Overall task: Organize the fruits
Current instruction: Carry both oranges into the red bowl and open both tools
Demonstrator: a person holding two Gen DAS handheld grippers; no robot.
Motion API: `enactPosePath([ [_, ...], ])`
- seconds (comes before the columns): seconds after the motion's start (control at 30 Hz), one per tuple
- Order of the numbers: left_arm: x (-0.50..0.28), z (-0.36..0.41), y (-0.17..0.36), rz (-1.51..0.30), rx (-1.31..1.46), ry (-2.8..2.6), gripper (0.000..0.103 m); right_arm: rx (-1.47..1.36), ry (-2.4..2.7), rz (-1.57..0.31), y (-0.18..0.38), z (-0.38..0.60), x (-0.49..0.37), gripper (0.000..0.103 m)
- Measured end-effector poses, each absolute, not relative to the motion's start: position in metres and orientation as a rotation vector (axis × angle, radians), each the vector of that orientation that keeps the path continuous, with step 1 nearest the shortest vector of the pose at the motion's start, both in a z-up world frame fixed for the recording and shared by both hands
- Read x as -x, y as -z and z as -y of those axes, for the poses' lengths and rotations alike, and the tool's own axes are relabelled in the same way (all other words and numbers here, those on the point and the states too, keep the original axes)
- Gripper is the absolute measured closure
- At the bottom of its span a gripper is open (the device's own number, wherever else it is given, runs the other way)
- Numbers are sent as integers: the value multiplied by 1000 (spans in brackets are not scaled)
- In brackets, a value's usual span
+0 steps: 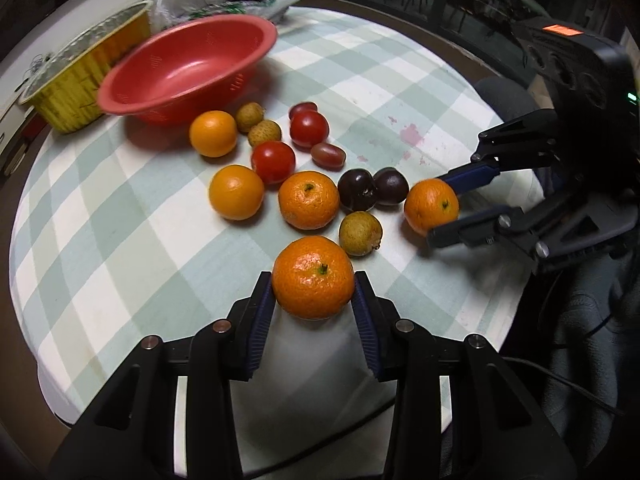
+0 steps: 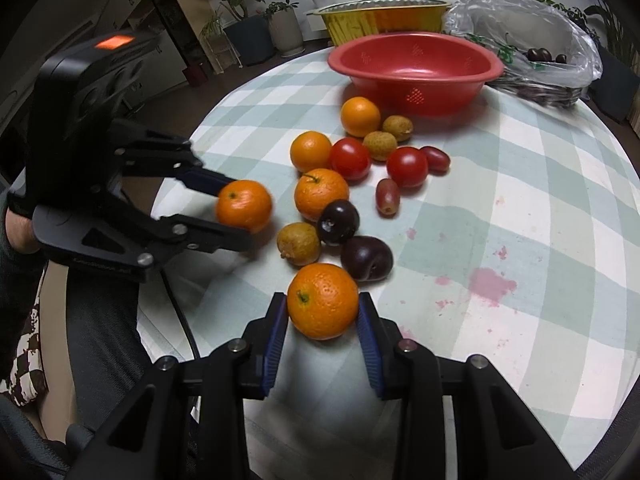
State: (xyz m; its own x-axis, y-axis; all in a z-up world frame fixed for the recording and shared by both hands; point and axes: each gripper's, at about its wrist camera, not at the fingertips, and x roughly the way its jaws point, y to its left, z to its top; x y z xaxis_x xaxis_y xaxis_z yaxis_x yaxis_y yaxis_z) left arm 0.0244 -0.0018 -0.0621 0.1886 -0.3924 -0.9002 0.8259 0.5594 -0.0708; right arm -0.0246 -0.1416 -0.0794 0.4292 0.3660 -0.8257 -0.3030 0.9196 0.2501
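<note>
Each of the two tongs, the left gripper (image 1: pixel 313 292) and right gripper (image 2: pixel 323 310), pinches one round orange mandarin (image 1: pixel 313 277) (image 2: pixel 323 301), while the empty red plastic colander bowl (image 2: pixel 416 70) far ahead and the loose fruit between suggest sorting has barely begun.

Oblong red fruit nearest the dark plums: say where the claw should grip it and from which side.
Probably best to pinch the oblong red fruit across its narrow middle, from above, squeezing its two long flanks. It lies flat on the tablecloth, and a round tomato crowds one end, so the flanks are the free sides.
</note>
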Motion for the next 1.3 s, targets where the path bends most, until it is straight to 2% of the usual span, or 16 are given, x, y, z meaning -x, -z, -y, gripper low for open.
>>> enactPosePath([
  [0.23,-36,-15,39,-1013,-356,851,66,-146,-372,-1031,69,172,15,66],
  [0.67,-157,18,-19,-886,-274,709,66,-195,-249,-883,10,240,-61,66],
  [0.9,-223,58,11,-985,-312,662,66,-150,-305,-892,2,225,-131,66],
  [1.3,-255,74,61,-1060,-313,634,66,-36,-307,-1010,35,198,-208,66],
])
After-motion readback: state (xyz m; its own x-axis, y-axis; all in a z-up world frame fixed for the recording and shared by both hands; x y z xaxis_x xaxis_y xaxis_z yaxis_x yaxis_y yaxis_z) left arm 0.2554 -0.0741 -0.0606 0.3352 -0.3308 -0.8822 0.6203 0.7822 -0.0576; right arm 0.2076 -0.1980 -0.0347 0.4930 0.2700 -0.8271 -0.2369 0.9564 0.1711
